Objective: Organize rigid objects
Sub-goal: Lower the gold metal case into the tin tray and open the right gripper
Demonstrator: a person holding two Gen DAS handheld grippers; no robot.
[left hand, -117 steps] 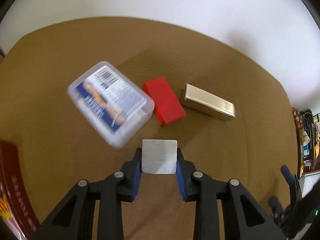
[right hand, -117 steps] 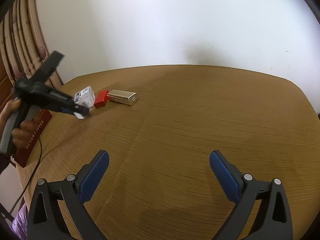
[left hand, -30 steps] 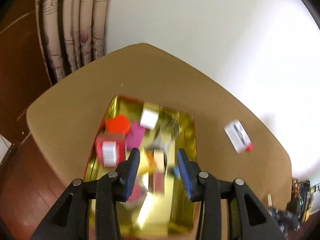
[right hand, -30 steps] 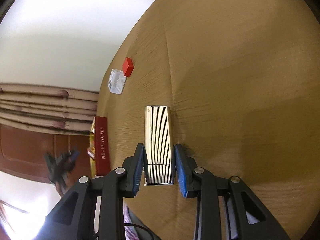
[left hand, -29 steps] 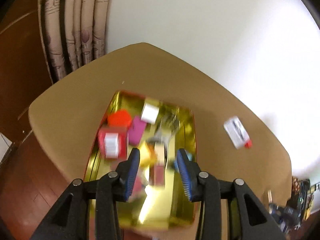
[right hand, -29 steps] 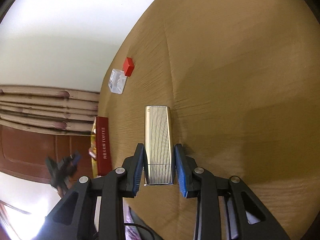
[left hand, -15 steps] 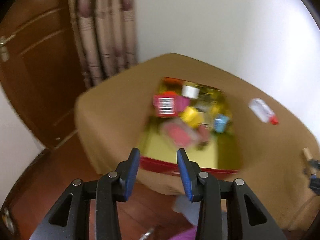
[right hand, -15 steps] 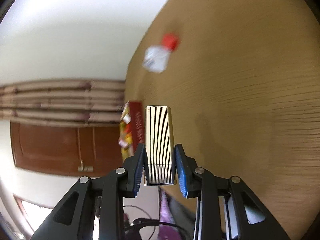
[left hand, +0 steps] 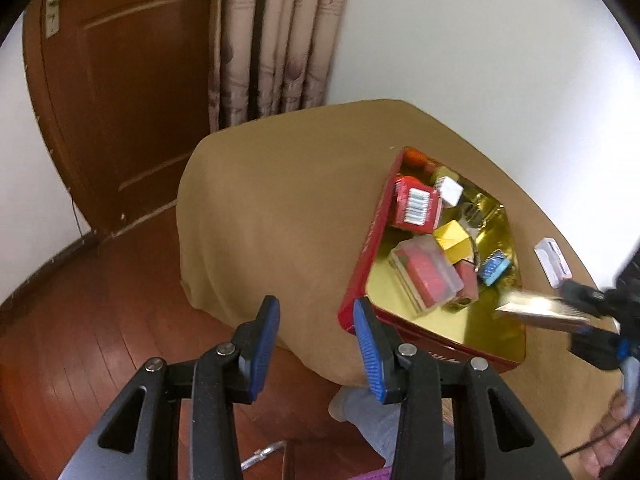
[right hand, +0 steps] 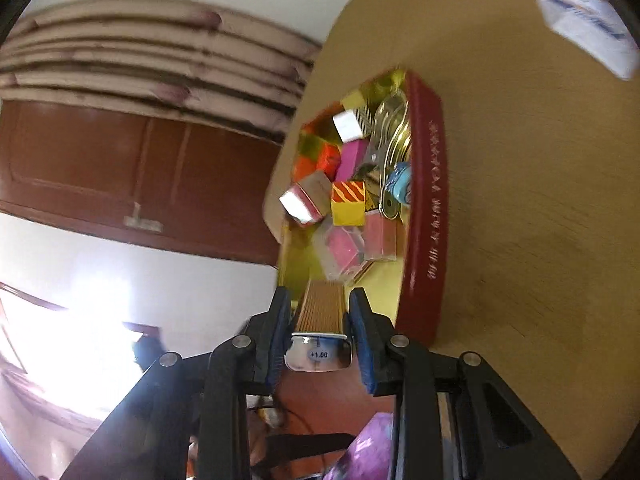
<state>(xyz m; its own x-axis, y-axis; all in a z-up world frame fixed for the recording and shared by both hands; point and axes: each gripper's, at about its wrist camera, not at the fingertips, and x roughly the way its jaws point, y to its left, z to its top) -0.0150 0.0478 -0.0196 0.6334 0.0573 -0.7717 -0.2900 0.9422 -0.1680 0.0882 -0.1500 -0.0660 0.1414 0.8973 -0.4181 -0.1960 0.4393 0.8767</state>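
Left wrist view: left tongs (left hand: 316, 318), blue pads parted, nothing between them, hanging past the worktop (left hand: 280, 200) edge above the wooden floor (left hand: 80, 320). Beyond the pads, a brown-clothed worktop bearing a red tin (left hand: 360, 264) with a gold lining. Inside the tin: red box with white label (left hand: 416, 208), white cube (left hand: 450, 191), yellow cube (left hand: 454, 242), clear case with red contents (left hand: 428, 276), small blue item (left hand: 494, 268). On the cloth just beyond the tin, a clear plastic box (left hand: 554, 256). At the right edge, right tongs (left hand: 576, 308) holding a gold case (left hand: 536, 310) over the tin's near corner, blurred. Behind: door (left hand: 120, 80), curtain (left hand: 272, 40), white wall.

Right wrist view: right tongs (right hand: 320, 320) clenched on the ribbed gold case (right hand: 322, 310), pads against both long sides, a "+1.00" sticker on its near end. Case pointing into the open end of the red tin (right hand: 426, 200), above the gold lining; contact with the lining not discernible. Clear plastic box (right hand: 588, 28) on the worktop (right hand: 540, 200) at top right, blurred.
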